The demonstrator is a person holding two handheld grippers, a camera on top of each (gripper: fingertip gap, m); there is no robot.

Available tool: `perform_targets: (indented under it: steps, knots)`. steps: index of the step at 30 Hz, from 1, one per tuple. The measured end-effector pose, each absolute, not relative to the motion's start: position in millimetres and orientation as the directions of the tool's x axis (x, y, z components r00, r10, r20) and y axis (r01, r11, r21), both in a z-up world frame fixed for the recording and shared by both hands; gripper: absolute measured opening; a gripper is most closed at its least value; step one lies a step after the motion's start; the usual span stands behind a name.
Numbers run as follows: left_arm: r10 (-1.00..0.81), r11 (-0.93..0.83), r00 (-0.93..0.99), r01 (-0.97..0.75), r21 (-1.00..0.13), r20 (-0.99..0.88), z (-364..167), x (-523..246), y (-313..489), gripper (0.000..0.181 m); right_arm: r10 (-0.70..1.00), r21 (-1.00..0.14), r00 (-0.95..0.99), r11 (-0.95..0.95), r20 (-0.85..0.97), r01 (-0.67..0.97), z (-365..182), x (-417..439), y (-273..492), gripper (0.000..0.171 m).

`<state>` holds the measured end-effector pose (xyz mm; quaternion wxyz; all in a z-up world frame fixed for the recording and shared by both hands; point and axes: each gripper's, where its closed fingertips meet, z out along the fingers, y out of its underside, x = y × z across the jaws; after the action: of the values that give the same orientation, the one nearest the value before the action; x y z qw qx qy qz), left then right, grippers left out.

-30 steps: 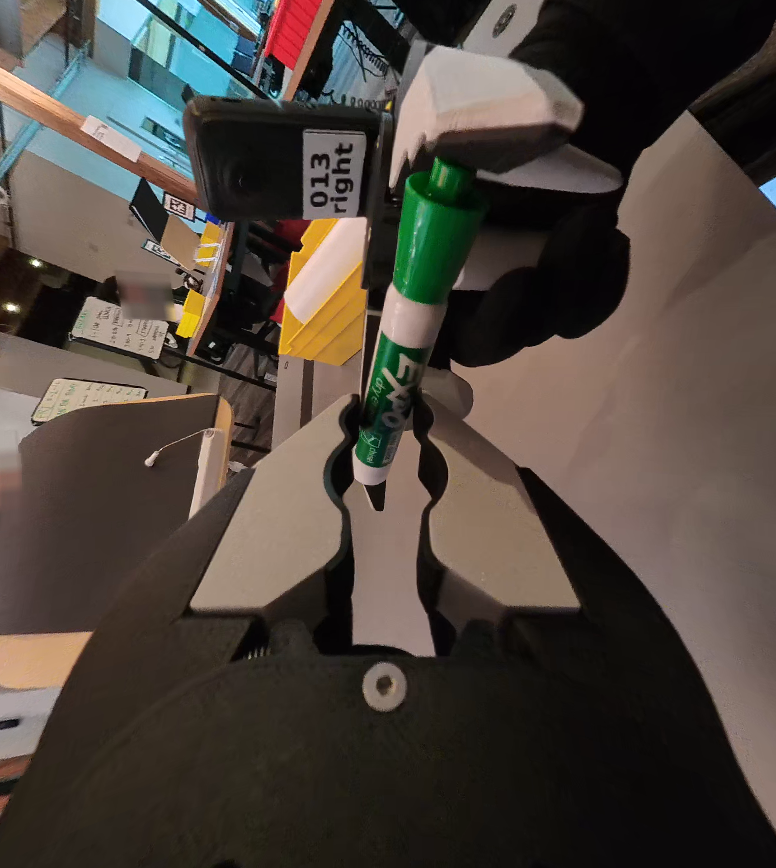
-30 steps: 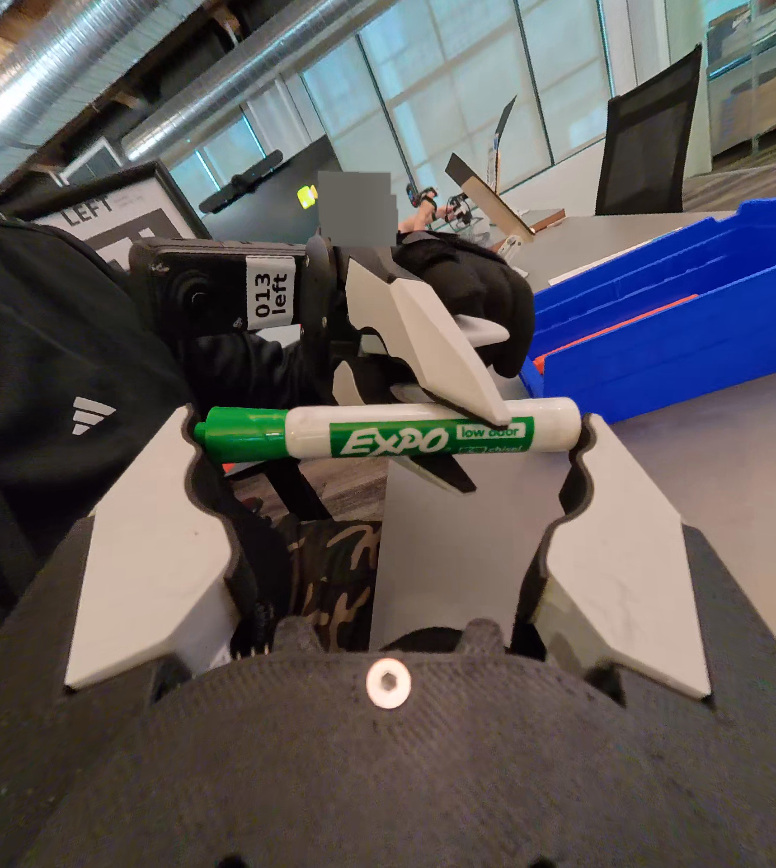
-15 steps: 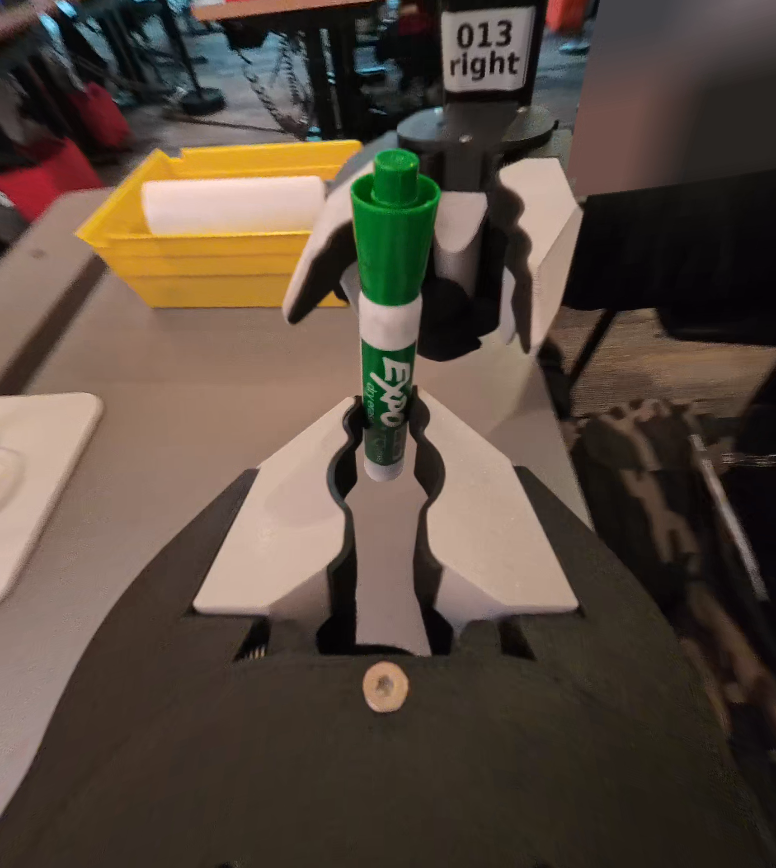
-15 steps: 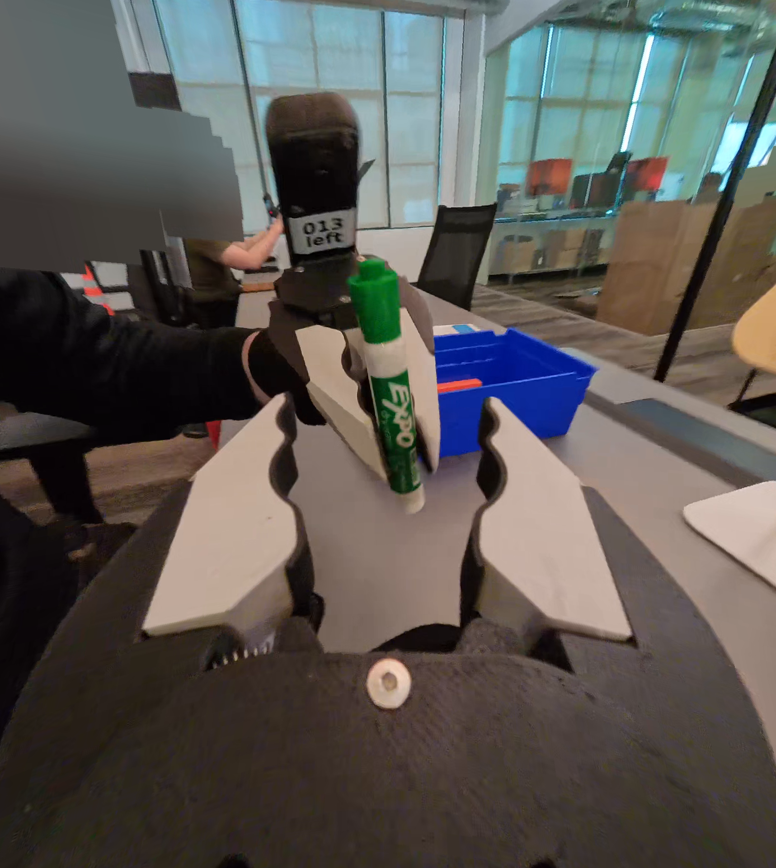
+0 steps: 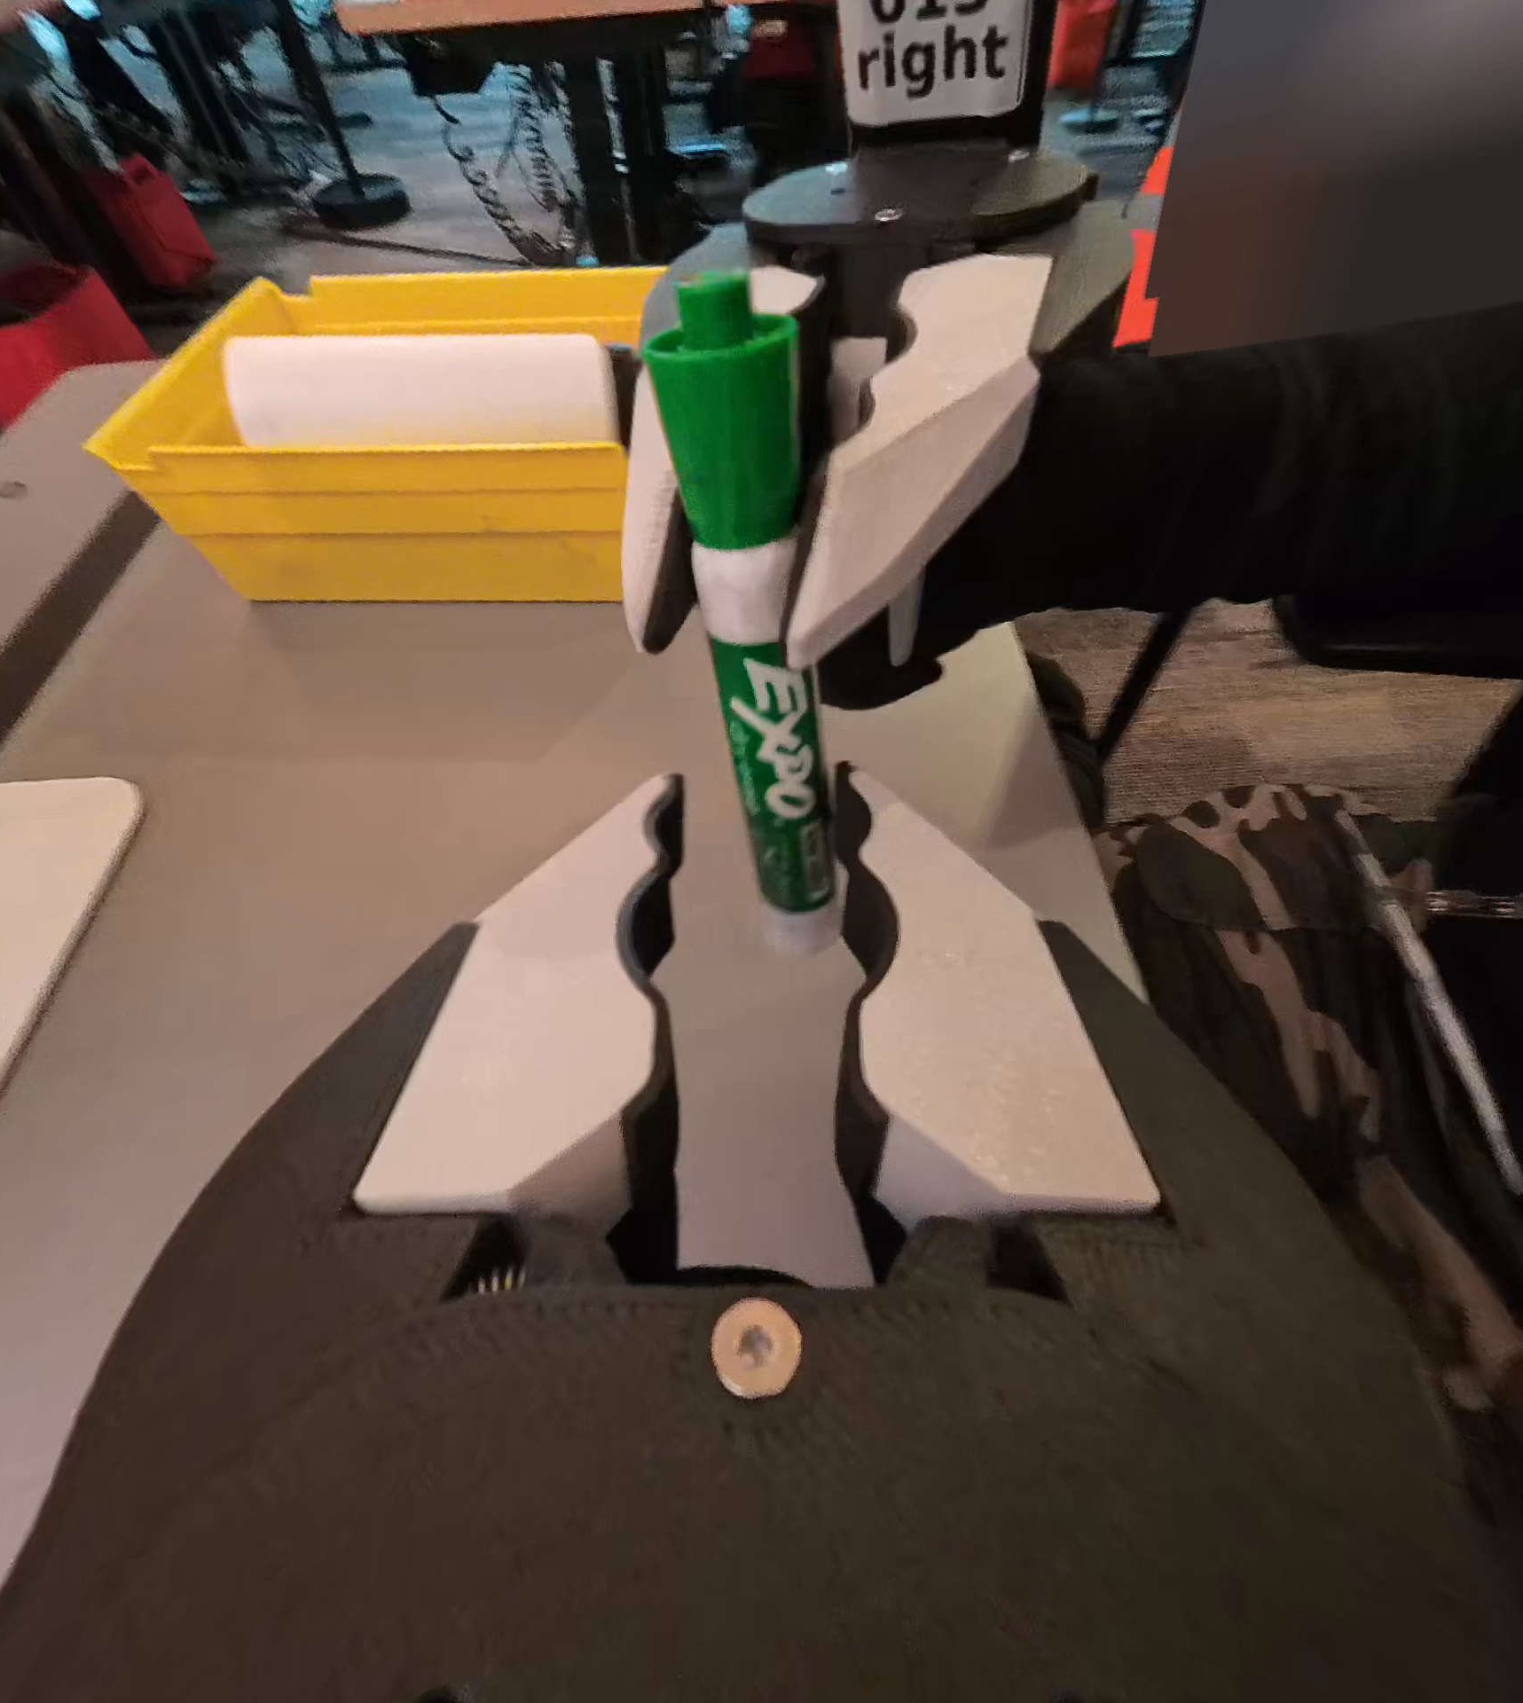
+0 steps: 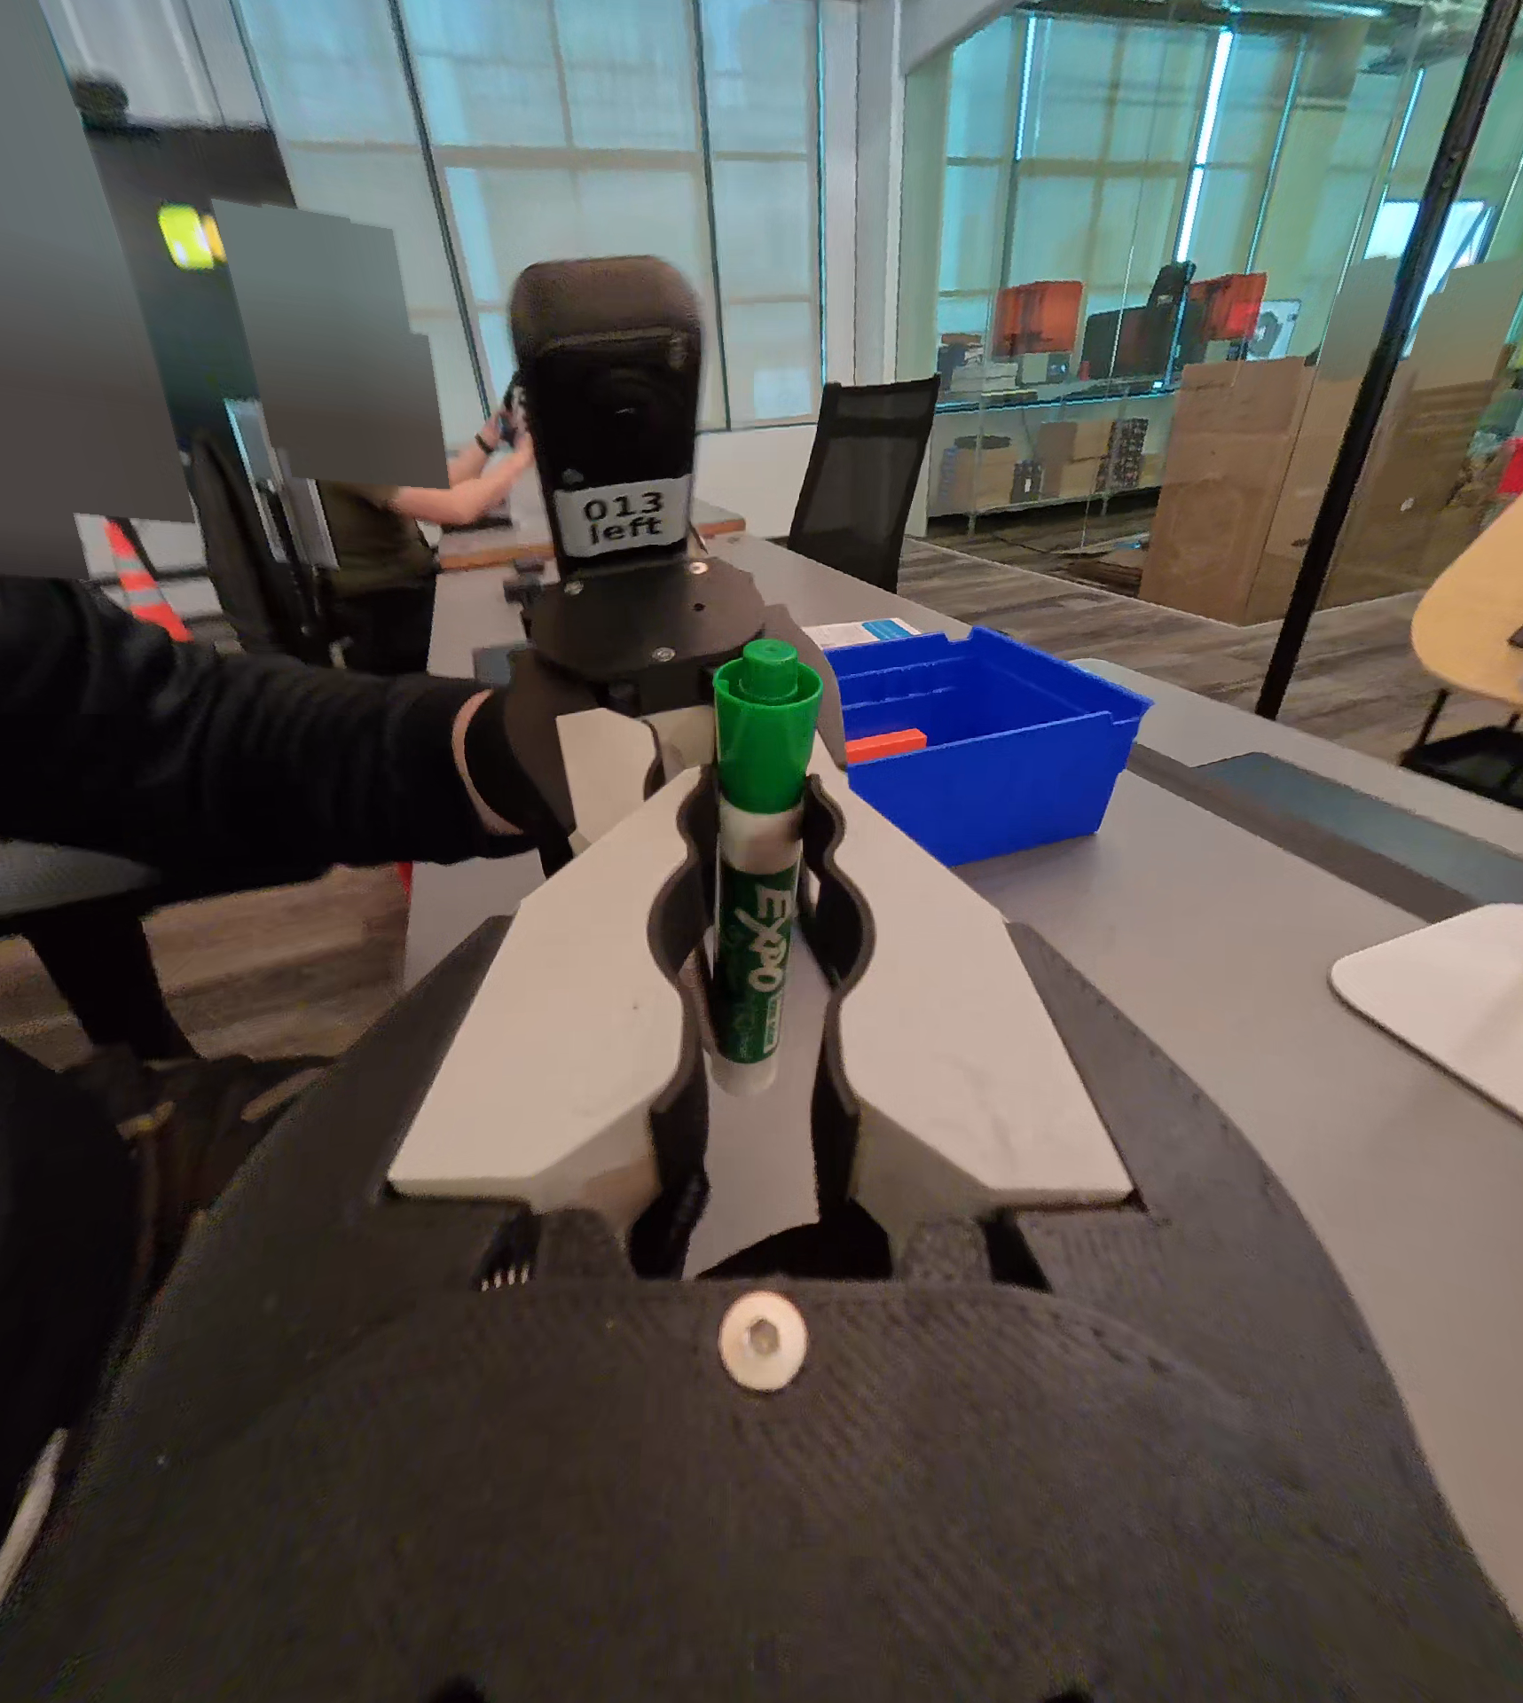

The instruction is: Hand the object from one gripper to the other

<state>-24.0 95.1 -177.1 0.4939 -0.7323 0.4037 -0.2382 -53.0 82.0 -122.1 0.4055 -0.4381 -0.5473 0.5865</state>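
Note:
A green and white marker (image 5: 771, 737) stands upright, green cap on top, above the grey table (image 5: 370, 737). My right gripper (image 5: 725, 636) is shut on it at the white band just under the cap; in the right wrist view the right gripper (image 6: 755, 783) clamps the marker (image 6: 757, 921) between its tips. My left gripper (image 5: 759, 783) is open, its fingers apart around the marker's lower end, which lies close against the right finger. In the right wrist view one grey finger (image 6: 601, 765) of the left gripper shows behind the marker.
A yellow bin (image 5: 370, 516) holding a white roll (image 5: 416, 387) stands on the table beyond the grippers. A blue bin (image 6: 1015, 765) with an orange-red item (image 6: 886, 742) stands on the far side. A white base plate (image 6: 1458, 1014) lies to the side. The table edge and floor are beside the arms. Spacing between my two grippers at the tips: around 6 centimetres.
The right gripper has closed on the marker just under the cap. The left gripper, shut on the lower barrel before, has opened.

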Motion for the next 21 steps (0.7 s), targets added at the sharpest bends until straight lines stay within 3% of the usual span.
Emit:
perform_targets:
  steps: [3, 7, 11, 15, 21]
  knots:
    - [-0.758, -0.083, 0.601, -0.473, -0.877, -0.252, -171, -38, 104, 0.058, 0.94, -0.984, -0.301, -0.176, -0.162, -0.02, -116, -48, 92, 0.017]
    - [-0.711, 0.001, 0.576, -0.574, -0.819, -0.404, -158, -45, 102, 0.05, 0.964, -0.994, -0.244, -0.113, -0.107, -0.01, -120, -45, 102, 0.016]
    - [-0.739, -0.033, 0.626, -0.402, -0.915, -0.248, -130, -45, 98, 0.046, 0.982, -0.984, -0.105, 0.165, 0.157, 0.068, -134, -50, 109, 0.016]
    - [-0.756, -0.159, 0.654, -0.207, -0.965, -0.016, -117, -42, 98, 0.05, 0.862, -0.847, 0.026, 0.49, 0.506, 0.205, -145, -56, 116, 0.016]
    - [-0.691, -0.312, 0.72, -0.221, -0.924, 0.06, -143, -39, 107, 0.052, 0.621, -0.615, 0.126, 0.689, 0.774, 0.382, -151, -58, 130, 0.017]
